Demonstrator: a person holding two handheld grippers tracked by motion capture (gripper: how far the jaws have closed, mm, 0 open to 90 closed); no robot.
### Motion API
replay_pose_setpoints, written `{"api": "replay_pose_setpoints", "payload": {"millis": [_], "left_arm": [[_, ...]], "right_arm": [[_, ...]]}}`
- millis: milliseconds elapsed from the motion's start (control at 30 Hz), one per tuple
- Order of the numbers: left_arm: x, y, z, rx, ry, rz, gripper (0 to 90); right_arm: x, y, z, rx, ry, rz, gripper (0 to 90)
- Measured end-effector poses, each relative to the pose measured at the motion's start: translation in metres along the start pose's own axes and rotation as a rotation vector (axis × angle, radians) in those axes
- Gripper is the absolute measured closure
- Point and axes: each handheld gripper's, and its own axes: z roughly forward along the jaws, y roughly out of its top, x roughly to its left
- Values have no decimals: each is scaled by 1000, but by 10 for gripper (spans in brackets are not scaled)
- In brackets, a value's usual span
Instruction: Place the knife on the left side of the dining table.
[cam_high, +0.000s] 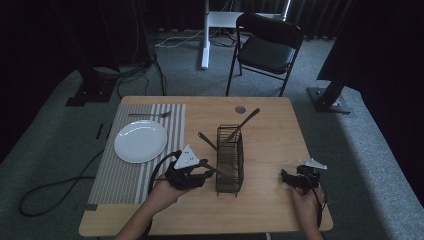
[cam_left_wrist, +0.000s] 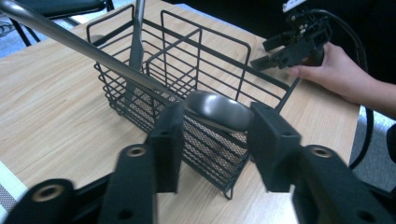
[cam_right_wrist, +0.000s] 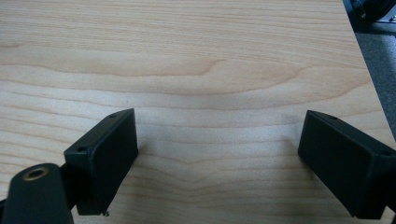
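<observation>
Beside black wire caddy (cam_left_wrist: 196, 88), my left gripper (cam_left_wrist: 212, 135) clamps grey metal spoon (cam_left_wrist: 218, 109) bowl for lifting; right gripper (cam_right_wrist: 217, 154) rests agape, idle.

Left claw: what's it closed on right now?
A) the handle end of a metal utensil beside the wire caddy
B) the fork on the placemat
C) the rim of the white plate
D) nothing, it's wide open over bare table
A. In the left gripper view the left claw has its jaws pressed on the rounded end of a metal utensil whose shaft runs off to the upper left, right in front of the wire caddy.
</observation>
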Motion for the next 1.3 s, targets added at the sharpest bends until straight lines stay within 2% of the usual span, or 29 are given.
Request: {"api": "replay_pose_setpoints", "payload": {"millis": [167,333,433,500,867,1300], "left_arm": [[0,0,3,4,-16,-11,722],[1,0,2,-3,-26,1,732],[0,1,2,-18,-80,12,756],[0,4,3,-24,-101,1,770],[-9,25,16,-35,-103,52,775],[-12,42,36,-92,-108,44,778]], "right_arm": [[0,0,0,0,0,0,114],[0,0,0,0,0,0,114],[0,0,0,0,0,0,114],[0,0,0,0,0,0,114],[0,0,0,0,0,0,114],[0,0,0,0,0,-1,114]]}}
